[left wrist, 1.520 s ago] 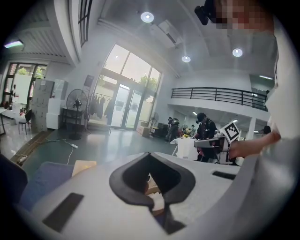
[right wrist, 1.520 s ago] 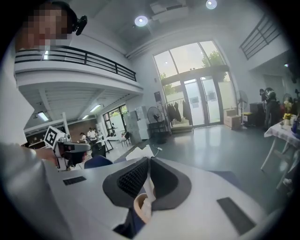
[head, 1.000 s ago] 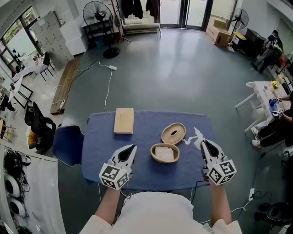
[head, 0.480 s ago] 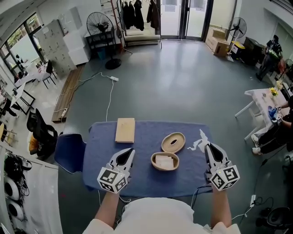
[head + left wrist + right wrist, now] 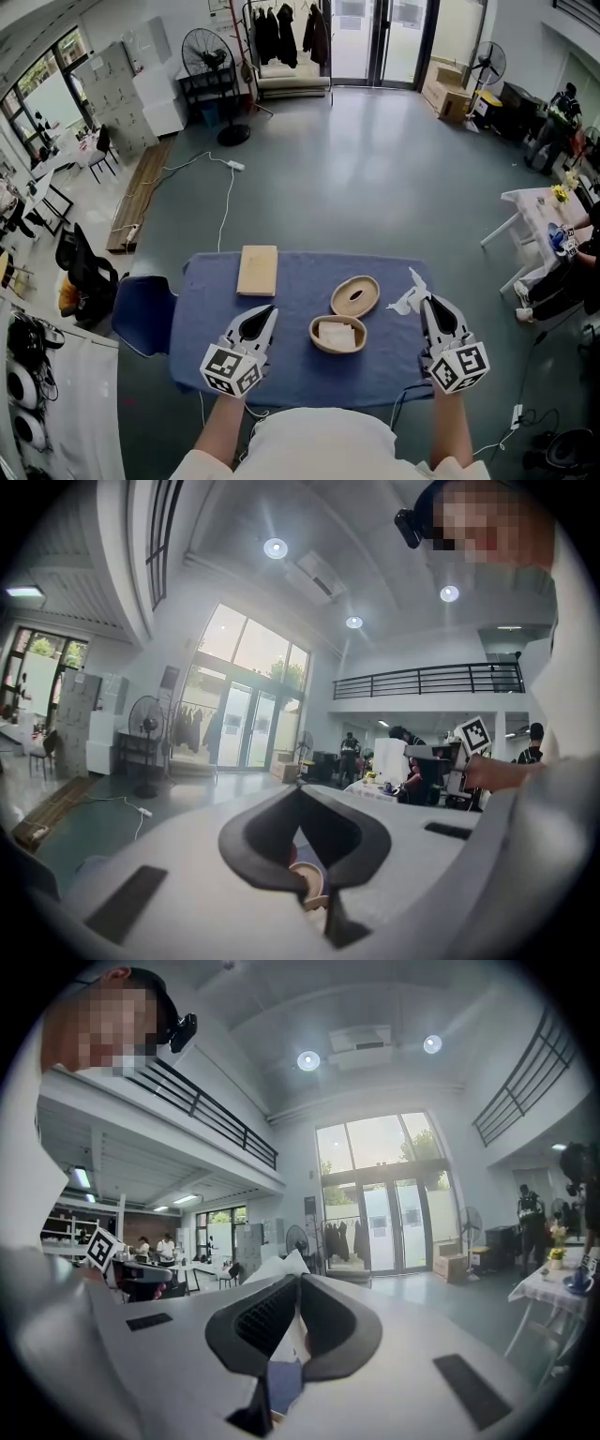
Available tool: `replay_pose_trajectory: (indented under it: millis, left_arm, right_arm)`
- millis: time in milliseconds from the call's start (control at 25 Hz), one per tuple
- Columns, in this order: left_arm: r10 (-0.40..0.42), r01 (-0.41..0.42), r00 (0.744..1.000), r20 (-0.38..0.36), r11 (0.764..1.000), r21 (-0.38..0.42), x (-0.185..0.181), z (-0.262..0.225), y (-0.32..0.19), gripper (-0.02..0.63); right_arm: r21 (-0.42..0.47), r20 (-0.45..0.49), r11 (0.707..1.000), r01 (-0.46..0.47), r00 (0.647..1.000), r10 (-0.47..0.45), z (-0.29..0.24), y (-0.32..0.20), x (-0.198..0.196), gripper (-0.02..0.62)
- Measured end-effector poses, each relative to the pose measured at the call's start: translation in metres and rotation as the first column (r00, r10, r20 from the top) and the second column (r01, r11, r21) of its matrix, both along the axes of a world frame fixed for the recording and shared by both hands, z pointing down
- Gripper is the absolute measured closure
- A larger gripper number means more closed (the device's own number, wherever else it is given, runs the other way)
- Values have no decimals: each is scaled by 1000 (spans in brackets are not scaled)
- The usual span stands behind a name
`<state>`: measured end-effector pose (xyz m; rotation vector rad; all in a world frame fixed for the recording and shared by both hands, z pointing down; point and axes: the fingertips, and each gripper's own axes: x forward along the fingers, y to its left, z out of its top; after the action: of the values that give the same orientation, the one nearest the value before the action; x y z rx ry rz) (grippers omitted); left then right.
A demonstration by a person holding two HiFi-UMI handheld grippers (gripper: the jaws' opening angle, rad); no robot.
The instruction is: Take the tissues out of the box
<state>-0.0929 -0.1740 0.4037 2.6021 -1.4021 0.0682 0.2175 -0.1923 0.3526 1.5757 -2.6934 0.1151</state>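
A white tissue (image 5: pixel 405 300) was pinched in the narrowly closed right gripper (image 5: pixel 427 304), raised beside the oval box (image 5: pixel 319 343), where more tissues (image 5: pixel 339 333) lay. The left gripper (image 5: pixel 270 310) was closed, seemingly empty. With so little paper clamped, the tissue could be dropped or torn.

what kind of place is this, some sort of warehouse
Likely a big open workshop or lab hall, not a home: bare grey concrete floor, black pedestal fan, tall glass doors and a black-railed mezzanine balcony.
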Motion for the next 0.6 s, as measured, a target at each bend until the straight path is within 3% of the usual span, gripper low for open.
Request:
replay_pose_trajectory:
  millis: [600]
  left_arm:
    - [-4,4,1000,-1,1000,12,2,-4,-3,598]
  right_arm:
    - [22,16,1000,14,1000,-14,-9,-1,-4,555]
